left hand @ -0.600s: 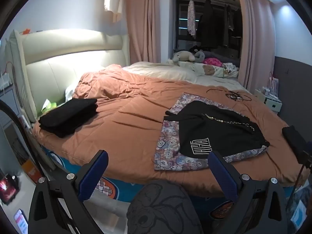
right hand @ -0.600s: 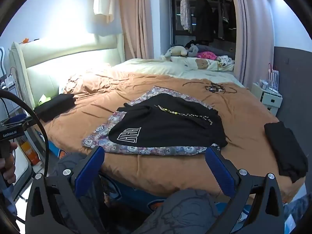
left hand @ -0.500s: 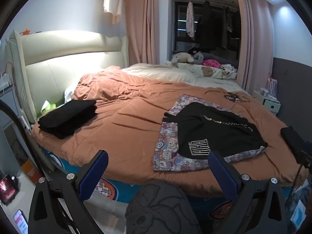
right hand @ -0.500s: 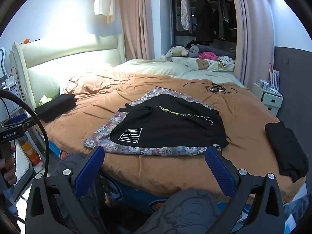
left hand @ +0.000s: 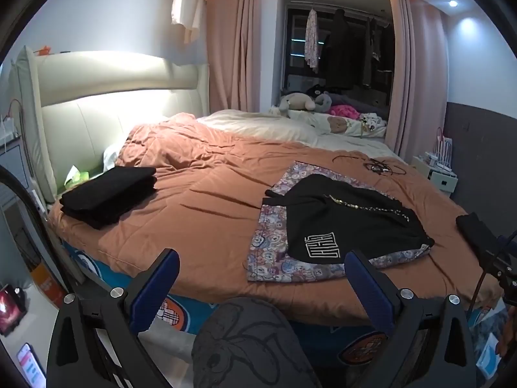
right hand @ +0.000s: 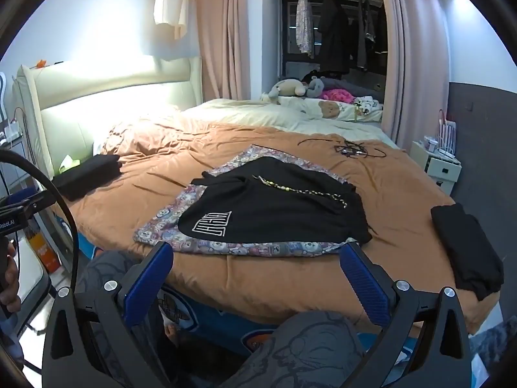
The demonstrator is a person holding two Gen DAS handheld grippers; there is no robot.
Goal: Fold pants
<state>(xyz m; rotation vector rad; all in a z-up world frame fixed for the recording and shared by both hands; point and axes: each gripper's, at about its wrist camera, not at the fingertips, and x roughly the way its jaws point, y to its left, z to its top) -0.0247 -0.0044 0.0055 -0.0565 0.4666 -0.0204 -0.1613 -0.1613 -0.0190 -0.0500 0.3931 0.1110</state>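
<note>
I held the left gripper (left hand: 261,278) and right gripper (right hand: 255,273) wide open and empty short of the bed (right hand: 290,278), where the black pants (right hand: 274,210) lay, seemingly unfolded, on a patterned cloth (right hand: 161,223); reaching for an edge came next.

White emblem on black fabric garment (right hand: 211,223): angular, maze-like block of strokes, not legible as letters.
Same emblem in left wrist view (left hand: 321,244): likewise unreadable.
White lettering on black bar of handheld device at left edge (right hand: 7,225): ends in "obot.AI"; start cut off.
Orange round badge on blue bed base (left hand: 362,349): too blurred to read.
</note>
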